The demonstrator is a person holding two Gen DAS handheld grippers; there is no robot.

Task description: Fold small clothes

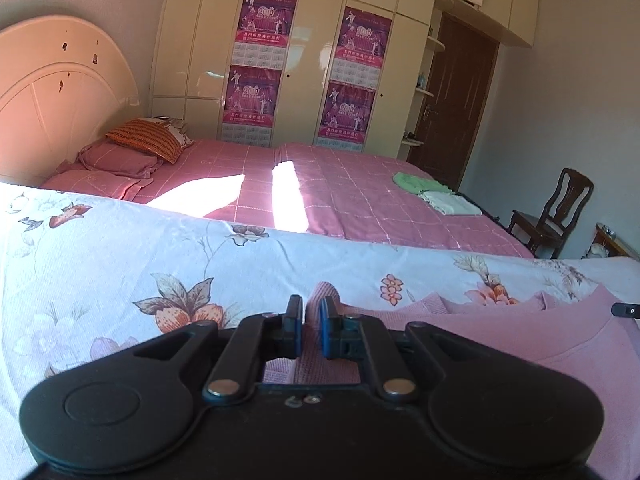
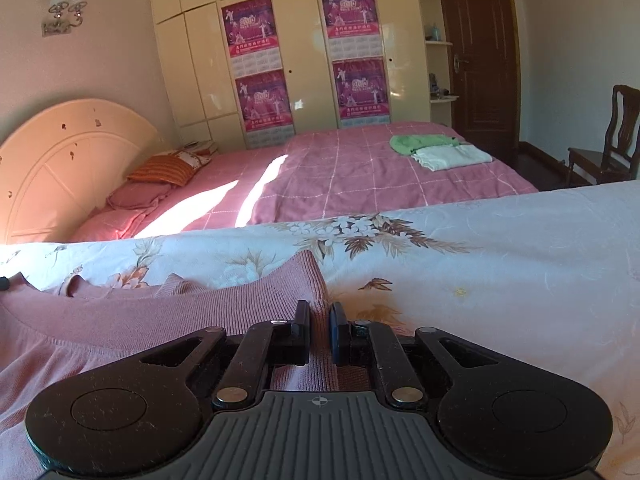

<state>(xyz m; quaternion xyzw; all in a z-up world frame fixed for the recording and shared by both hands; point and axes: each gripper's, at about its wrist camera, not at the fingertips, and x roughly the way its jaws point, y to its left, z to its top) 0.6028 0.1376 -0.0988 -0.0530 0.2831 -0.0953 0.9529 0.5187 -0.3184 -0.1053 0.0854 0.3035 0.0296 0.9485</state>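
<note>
- Sweater (image 1: 520, 344), pink knit, lies on the near floral bed (image 1: 120, 248).
- Left tongs (image 1: 311, 322) pinch its left part; right tongs (image 2: 320, 326) pinch the right.
- Step: probably the first fold.
- Next: lift both evenly, carry across.

Floral sheet (image 2: 500, 248) lies bare right of the pink sweater (image 2: 120, 320); folded clothes (image 2: 440, 150) sit well apart beyond.
</note>
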